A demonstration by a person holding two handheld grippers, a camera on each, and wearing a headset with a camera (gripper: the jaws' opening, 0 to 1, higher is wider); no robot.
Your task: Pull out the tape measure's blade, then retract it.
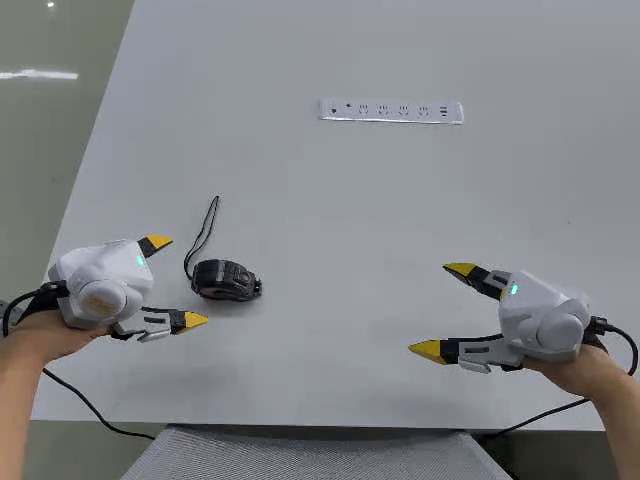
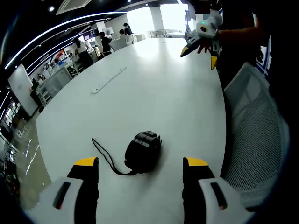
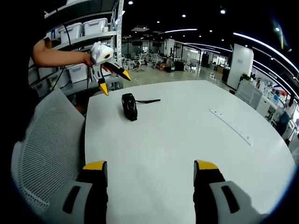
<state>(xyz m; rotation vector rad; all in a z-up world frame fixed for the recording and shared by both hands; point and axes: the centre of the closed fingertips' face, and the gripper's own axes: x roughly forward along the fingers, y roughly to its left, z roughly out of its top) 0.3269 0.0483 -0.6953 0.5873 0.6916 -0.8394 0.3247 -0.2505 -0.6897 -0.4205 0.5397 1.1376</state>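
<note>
While left tongs (image 1: 177,281) and right tongs (image 1: 441,308) gape empty, tape measure (image 1: 225,279) just before left, far from right

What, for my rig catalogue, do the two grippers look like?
The left gripper and right gripper each have a rounded white body, dark fingers with yellow tips, a small green light and a black cable trailing from the rear. The forearms behind them are unsleeved.

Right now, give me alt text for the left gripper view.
A black tape measure with a cord lies on a white table, just ahead of the open left gripper. The right gripper is held open farther off.
</note>
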